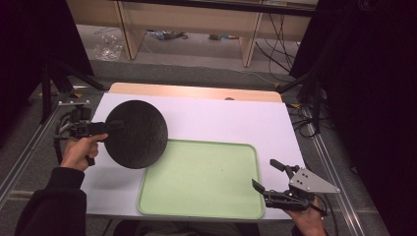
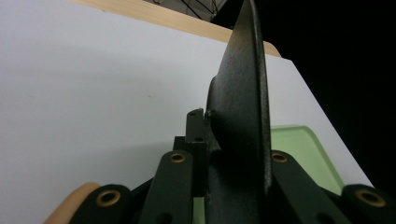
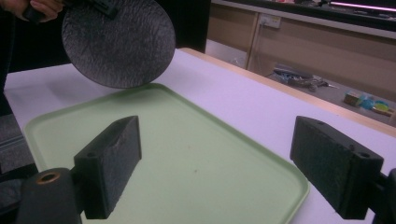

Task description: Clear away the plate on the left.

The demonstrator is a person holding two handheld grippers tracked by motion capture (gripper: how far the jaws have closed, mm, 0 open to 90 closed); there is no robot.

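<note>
High view has the left gripper [image 1: 114, 125] clamped on the rim of a round flat black textured plate [image 1: 136, 133], held up off the white-topped bench [image 1: 221, 120] with its near edge hanging just over the far-left corner of the pale green rectangular plastic tray [image 1: 201, 179]. The right gripper [image 1: 268, 175] sits by the tray's right edge, jaws spread wide with nothing between them.
</note>
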